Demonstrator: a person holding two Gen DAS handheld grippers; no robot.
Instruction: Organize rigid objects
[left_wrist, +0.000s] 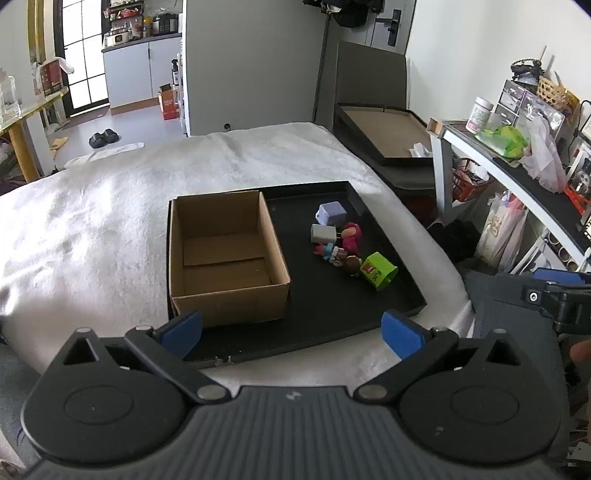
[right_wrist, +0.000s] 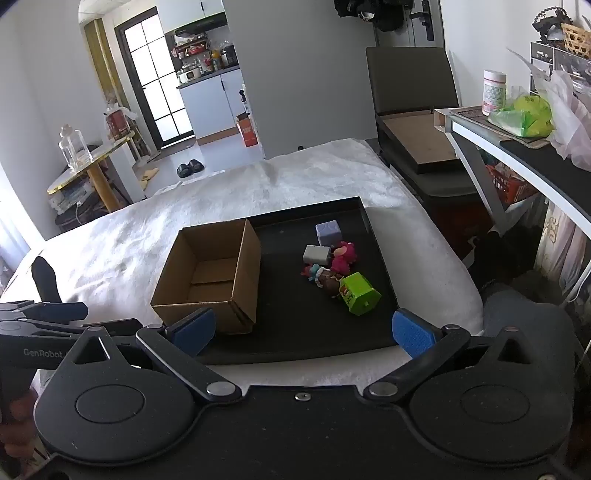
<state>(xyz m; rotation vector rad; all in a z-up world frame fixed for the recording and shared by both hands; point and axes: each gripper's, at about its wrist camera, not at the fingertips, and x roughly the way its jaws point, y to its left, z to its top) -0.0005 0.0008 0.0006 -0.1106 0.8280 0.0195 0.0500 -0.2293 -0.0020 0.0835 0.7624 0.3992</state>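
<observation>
A black tray (left_wrist: 325, 325) (right_wrist: 295, 343) lies on a white blanket. Its left half holds an open, empty cardboard box (left_wrist: 225, 254) (right_wrist: 210, 273). On the right half sits a cluster of small toys: a lilac cube (left_wrist: 332, 213) (right_wrist: 328, 232), a grey block (left_wrist: 323, 233) (right_wrist: 316, 254), a pink figure (left_wrist: 351, 236) (right_wrist: 343, 256), small figurines (left_wrist: 338, 256) (right_wrist: 323, 277) and a green block (left_wrist: 379, 271) (right_wrist: 359, 293). My left gripper (left_wrist: 291, 334) hovers open at the tray's near edge, nothing between its blue pads. My right gripper (right_wrist: 303, 332) is likewise open and empty.
The white blanket (left_wrist: 110, 221) covers a bed. A dark chair with a flat board (left_wrist: 384, 136) stands at the back right. A white shelf (left_wrist: 517, 173) crowded with bags and jars runs along the right. The other gripper (right_wrist: 40, 321) shows at the left edge.
</observation>
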